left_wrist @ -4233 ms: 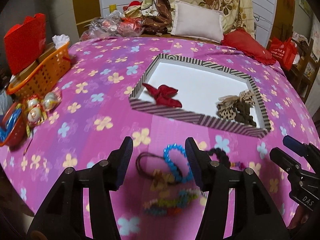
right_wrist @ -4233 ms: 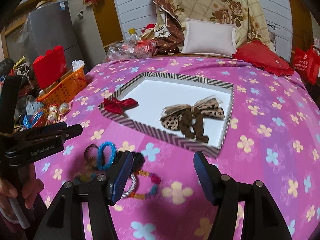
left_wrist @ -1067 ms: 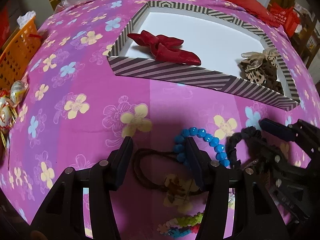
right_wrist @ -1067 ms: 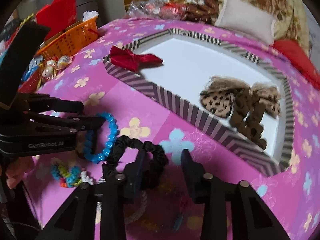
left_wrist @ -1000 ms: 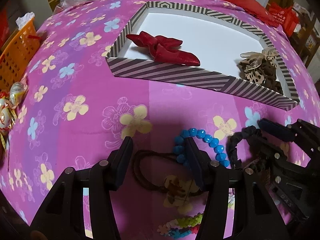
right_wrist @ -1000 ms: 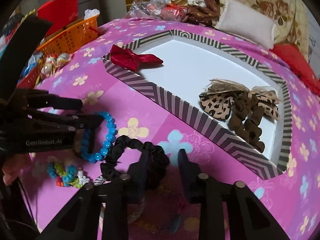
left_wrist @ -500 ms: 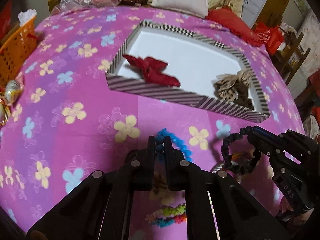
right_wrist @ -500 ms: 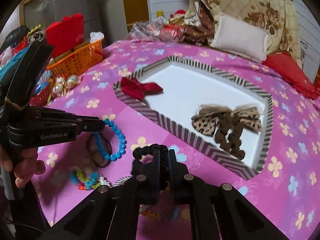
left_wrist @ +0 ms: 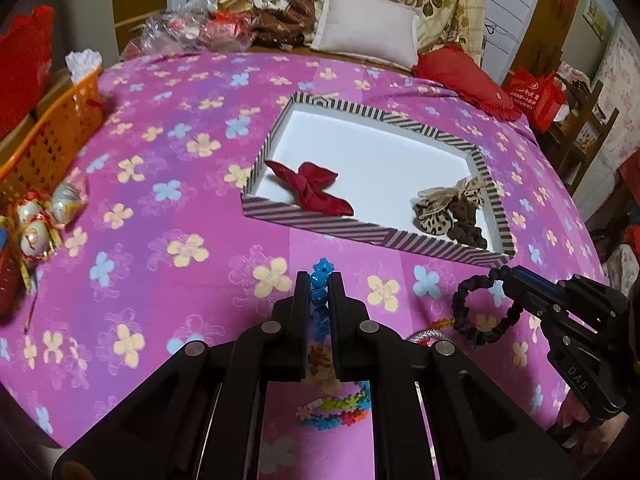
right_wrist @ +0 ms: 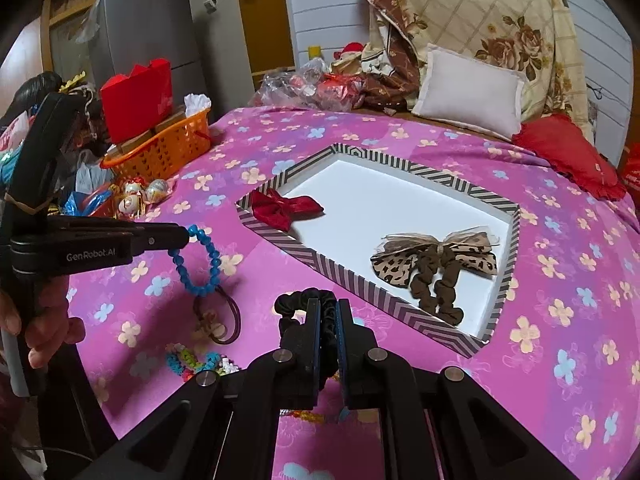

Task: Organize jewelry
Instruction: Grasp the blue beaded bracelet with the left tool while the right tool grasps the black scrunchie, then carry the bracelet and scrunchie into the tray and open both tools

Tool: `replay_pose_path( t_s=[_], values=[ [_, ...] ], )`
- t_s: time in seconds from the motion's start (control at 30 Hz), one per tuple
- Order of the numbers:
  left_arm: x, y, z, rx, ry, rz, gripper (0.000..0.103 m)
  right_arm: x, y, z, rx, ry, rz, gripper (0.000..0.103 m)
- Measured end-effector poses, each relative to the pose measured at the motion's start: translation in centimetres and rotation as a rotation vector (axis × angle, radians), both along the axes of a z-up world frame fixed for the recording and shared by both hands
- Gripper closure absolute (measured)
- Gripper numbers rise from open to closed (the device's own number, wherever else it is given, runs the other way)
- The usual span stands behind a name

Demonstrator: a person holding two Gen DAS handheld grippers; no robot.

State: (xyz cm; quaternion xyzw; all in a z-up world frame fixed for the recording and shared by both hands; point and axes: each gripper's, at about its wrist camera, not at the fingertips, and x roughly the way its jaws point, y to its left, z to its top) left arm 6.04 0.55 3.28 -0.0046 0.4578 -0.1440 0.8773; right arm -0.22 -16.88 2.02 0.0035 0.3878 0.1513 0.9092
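My left gripper (left_wrist: 319,280) is shut on a blue bead bracelet (left_wrist: 320,276) and holds it above the pink flowered bedspread; the bracelet hangs from it in the right wrist view (right_wrist: 196,262). My right gripper (right_wrist: 328,308) is shut on a black scrunchie (right_wrist: 300,300), which also shows lifted in the left wrist view (left_wrist: 480,312). Ahead lies a striped box (left_wrist: 340,222) with a white floor, holding a red bow (left_wrist: 312,188) and a leopard-print bow (left_wrist: 448,204). A brown hair tie (right_wrist: 220,320) and a multicoloured bracelet (right_wrist: 192,360) lie on the bedspread.
An orange basket (right_wrist: 160,156) with a red box stands at the left edge, with foil-wrapped ornaments (left_wrist: 40,216) beside it. A white pillow (left_wrist: 364,24) and a red cushion (left_wrist: 464,76) lie at the far end. A red bag (left_wrist: 536,96) stands at the right.
Both grippers have shut on their items and lifted them off the bedspread. The view has pulled up and back, and the box sits further away.
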Motion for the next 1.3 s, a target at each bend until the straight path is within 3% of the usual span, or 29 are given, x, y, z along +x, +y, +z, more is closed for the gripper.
replay_pose_path(
  t_s=[0.67, 1.3],
  values=[
    [-0.4, -1.0, 2.1, 0.016, -0.05, 0.017, 0.096, 0.0, -1.0, 0.9, 0.017, -0.012, -0.017, 0.096],
    [2.9, -3.8, 2.5, 0.045, -0.042, -0.005, 0.096, 2.8, -2.6, 0.9, 0.045, 0.002, -0.045, 0.096]
  ],
)
